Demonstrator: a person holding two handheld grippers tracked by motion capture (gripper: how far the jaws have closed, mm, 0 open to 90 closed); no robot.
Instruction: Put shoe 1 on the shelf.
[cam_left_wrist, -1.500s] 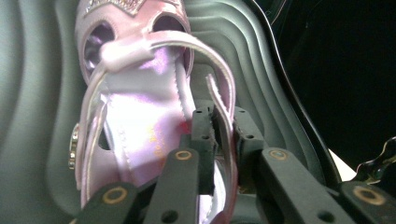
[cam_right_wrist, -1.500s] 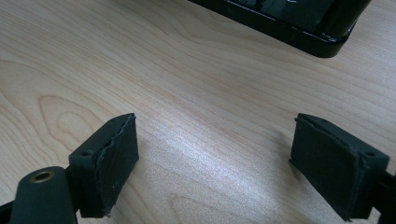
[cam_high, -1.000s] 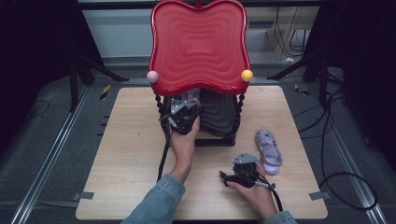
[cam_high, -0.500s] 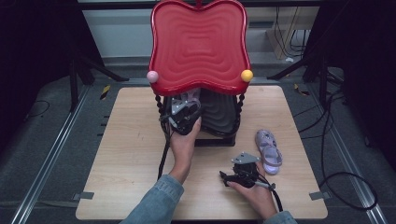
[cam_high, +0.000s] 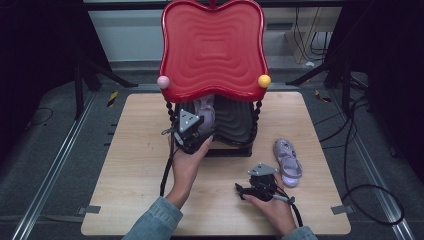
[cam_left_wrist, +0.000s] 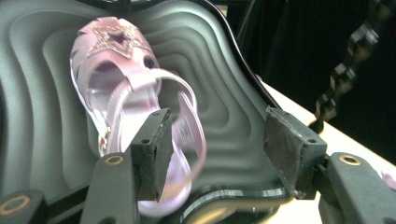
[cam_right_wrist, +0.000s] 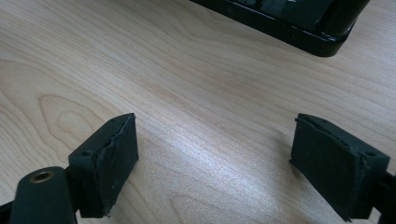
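High view: your left gripper (cam_high: 196, 131) sits centre frame at the mouth of the rack's black lower shelf (cam_high: 235, 120), under the red top shelf (cam_high: 214, 47); pink sandal (cam_high: 205, 114) lies on that black shelf just past the gripper, partly hidden by the red top; left gripper view puts the sandal (cam_left_wrist: 126, 107) upper left on the ribbed black surface, toe up in frame, heel strap low by the left jaw; jaws have just been opening & now stand apart; left pad (cam_left_wrist: 154, 147) overlaps the strap in frame, can't tell if it touches; right pad (cam_left_wrist: 287, 144) well clear; nothing pinched. Your right gripper (cam_high: 249, 189) rests lower centre-right on the wooden table (cam_high: 130, 165), jaws wide apart w/ bare wood between per right gripper view; 2nd pink sandal (cam_high: 287, 161) lies on the table just right of it, not touched.
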